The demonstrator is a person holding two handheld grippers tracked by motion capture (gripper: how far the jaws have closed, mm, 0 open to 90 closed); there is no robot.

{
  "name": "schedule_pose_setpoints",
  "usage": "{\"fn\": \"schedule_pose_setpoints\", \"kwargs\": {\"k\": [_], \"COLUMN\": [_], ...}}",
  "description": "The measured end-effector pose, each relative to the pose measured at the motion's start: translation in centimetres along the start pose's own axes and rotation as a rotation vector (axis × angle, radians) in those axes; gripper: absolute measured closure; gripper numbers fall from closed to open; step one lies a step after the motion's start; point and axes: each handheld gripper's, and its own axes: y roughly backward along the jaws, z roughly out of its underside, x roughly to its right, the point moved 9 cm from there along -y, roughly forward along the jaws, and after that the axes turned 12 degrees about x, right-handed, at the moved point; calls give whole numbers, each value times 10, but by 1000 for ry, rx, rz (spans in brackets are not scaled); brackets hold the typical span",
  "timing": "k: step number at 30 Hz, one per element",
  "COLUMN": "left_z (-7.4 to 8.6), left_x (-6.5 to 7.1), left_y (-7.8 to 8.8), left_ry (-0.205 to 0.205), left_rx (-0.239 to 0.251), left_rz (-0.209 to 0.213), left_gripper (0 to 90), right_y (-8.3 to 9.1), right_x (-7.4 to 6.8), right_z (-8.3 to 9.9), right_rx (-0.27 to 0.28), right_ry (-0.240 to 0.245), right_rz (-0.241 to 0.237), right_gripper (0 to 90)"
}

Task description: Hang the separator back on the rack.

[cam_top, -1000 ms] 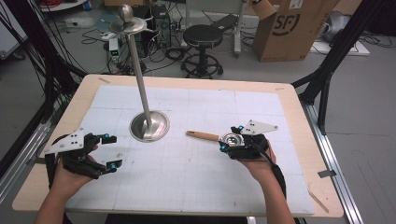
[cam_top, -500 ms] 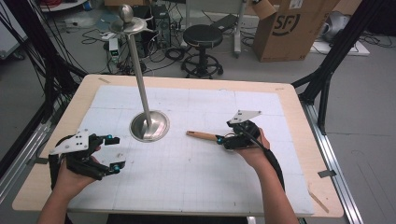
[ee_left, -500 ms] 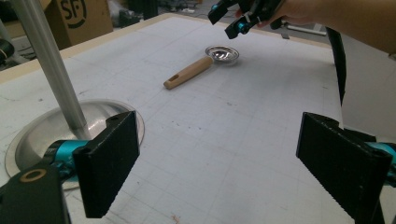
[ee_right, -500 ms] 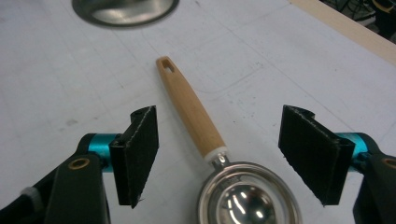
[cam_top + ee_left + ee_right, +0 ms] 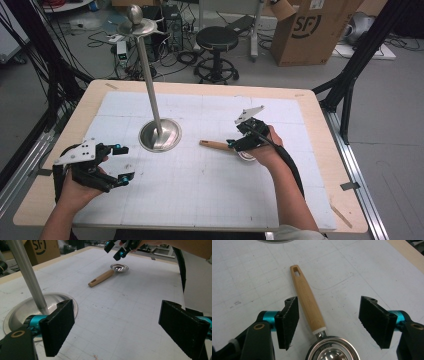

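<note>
A measuring spoon [image 5: 215, 145] with a wooden handle [image 5: 305, 298] and a steel bowl [image 5: 120, 268] lies flat on the white mat, right of centre. My right gripper [image 5: 239, 139] hovers over its bowl end, open. Its jaws have just been closing, and in the right gripper view [image 5: 329, 322] they stand on either side of the handle without touching it. A steel stand with a round base [image 5: 160, 135] and a tall pole [image 5: 147, 75] rises left of the spoon. My left gripper [image 5: 125, 163] rests near the front left, open and holding nothing [image 5: 125, 325].
The white grid mat [image 5: 200, 200] covers a wooden table [image 5: 320, 130]. Beyond the far edge stand a black stool [image 5: 216, 40], a cardboard box [image 5: 310, 30] and floor cables. Black frame legs flank both sides of the table.
My right gripper has shifted toward the far side and tipped down over the spoon's bowl end. The left gripper, the spoon and the stand have kept still.
</note>
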Motion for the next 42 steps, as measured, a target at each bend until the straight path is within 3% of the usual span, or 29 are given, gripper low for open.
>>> {"fn": "schedule_pose_setpoints", "kwargs": {"k": [8,14,20,22,27,33,35,37,42], "left_z": [1,2,2,2,3,3,3,3,3], "left_x": [-1,0,0,0,0,0,0,0,1], "left_y": [-1,-2,-1,-2,-2,-2,-2,-2,-3], "left_ry": [-2,1,1,0,-2,-2,-2,0,-2], "left_rx": [-8,-9,-10,-11,-19,-15,-15,-18,-19], "left_rz": [-1,0,-1,-1,-2,-1,-1,-1,2], "left_gripper": [139,139,139,139,140,140,140,141,140], "right_y": [-13,-26,-35,-37,-36,-36,-36,-36,-36], "right_x": [0,-6,-11,-11,-16,-16,-15,-14,-16], "right_z": [11,23,34,38,39,39,39,40,40], "right_rx": [-86,-161,-232,-264,-283,-285,-282,-287,-291], "right_ry": [-13,14,46,49,41,49,53,33,30], "right_rz": [-32,-59,-95,-98,-130,-124,-113,-108,-120], "right_gripper": [327,333,416,486,626,628,581,579,646]}}
